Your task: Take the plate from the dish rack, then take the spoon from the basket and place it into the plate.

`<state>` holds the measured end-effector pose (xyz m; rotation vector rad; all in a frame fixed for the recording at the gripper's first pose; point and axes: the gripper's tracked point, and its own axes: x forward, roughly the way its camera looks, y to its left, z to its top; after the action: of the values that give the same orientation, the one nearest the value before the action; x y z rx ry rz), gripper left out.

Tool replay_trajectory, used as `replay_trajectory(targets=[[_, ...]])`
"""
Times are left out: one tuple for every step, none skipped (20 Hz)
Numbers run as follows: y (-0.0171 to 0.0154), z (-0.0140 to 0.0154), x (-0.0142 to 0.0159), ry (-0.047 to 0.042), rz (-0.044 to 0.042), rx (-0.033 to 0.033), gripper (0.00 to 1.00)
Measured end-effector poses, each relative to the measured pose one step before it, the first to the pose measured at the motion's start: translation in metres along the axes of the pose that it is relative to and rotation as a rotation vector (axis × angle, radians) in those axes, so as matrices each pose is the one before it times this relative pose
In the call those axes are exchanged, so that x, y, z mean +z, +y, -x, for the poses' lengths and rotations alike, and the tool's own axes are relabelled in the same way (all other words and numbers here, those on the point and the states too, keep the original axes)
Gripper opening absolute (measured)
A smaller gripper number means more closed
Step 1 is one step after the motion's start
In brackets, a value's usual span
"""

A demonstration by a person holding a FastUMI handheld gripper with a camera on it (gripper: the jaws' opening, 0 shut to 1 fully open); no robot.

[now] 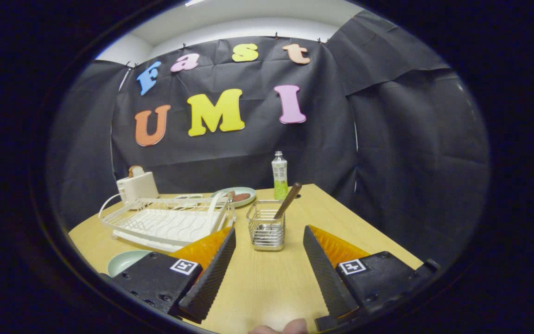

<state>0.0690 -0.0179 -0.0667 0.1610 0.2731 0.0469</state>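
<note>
The gripper [269, 273] hangs over the bare wooden table [267, 287] with its fingers spread wide and nothing between them but tabletop, so it is empty-handed at this moment. Straight ahead, dead on the line between the two fingers and just beyond their tips, stands the wire basket [266, 226], and out of it pokes the spoon [287, 200]: its wooden handle leans up and away toward the right finger's side, the bowl end buried down in the basket where the wires half hide it. That tilt is the thing to watch, I'd say. The long axis runs on a slant rather than upright, so closing on the handle looks to me like a matter of going forward and a touch to the right, above the basket rim. Now outward from there. The plate [125, 260], a pale green one, sits flat on the table just off the outer side of the left finger, partly hidden behind the gripper body, and it looks already out of the dish rack [167, 222], which stands white and empty of dishes beyond the left finger, close beside the basket. So the carry from basket to plate would be a short swing leftward and back toward the holder. Farther off, behind the rack, a second plate [239, 195] holds some dark food, a toaster [137, 185] sits at the far left, and a bottle [279, 175] stands upright behind the basket. A fingertip [295, 327] of the person shows at the very near edge.
</note>
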Motion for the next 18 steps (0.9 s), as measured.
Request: replay_trajectory(targets=[[-0.00426,-0.00770,0.00489,-0.01054,0.00586,-0.00385,0.95],[-0.00393,-0.00906,0.00413,-0.00455,0.00268,-0.00282,0.95],[-0.00064,-0.00830,0.00457,-0.00019,-0.00804,0.00776,0.95],[0.00092,-0.00957,0.00236,0.00675,-0.01362,0.01111,0.95],[0.00041,-0.01017,0.00281,0.00764,-0.01379,0.01060,0.95],[-0.00255,-0.01163,0.00077,0.00431,-0.00826,0.00435,0.95],[-0.00226,-0.01125,-0.00121,0.01625,-0.00628,0.00141,0.95],[0.00027,-0.01004,-0.00100,0.01191,-0.00706,0.00794,0.95],[-0.00205,-0.01006,-0.00014,0.01502,-0.01098,0.00137,0.94],[-0.00129,-0.00979,-0.00028,0.01306,-0.01422,0.00353,0.94],[-0.00090,-0.00841,-0.00119,0.01660,-0.01063,0.00560,0.94],[-0.00070,-0.00713,-0.00120,0.01226,-0.01454,0.00511,0.93],[0.00107,-0.00493,0.00072,0.00878,-0.01427,0.01031,0.92],[0.00179,-0.00406,-0.00081,0.00585,-0.01082,0.01221,0.89],[0.00155,-0.00262,0.00084,0.00256,-0.00836,0.00940,0.87],[0.00148,-0.00249,-0.00015,0.00263,0.00182,0.00746,0.83],[0.00181,-0.00181,-0.00081,0.00314,0.00760,0.00498,0.78],[0.00109,-0.00257,-0.00039,0.00389,0.00740,0.00068,0.73]])
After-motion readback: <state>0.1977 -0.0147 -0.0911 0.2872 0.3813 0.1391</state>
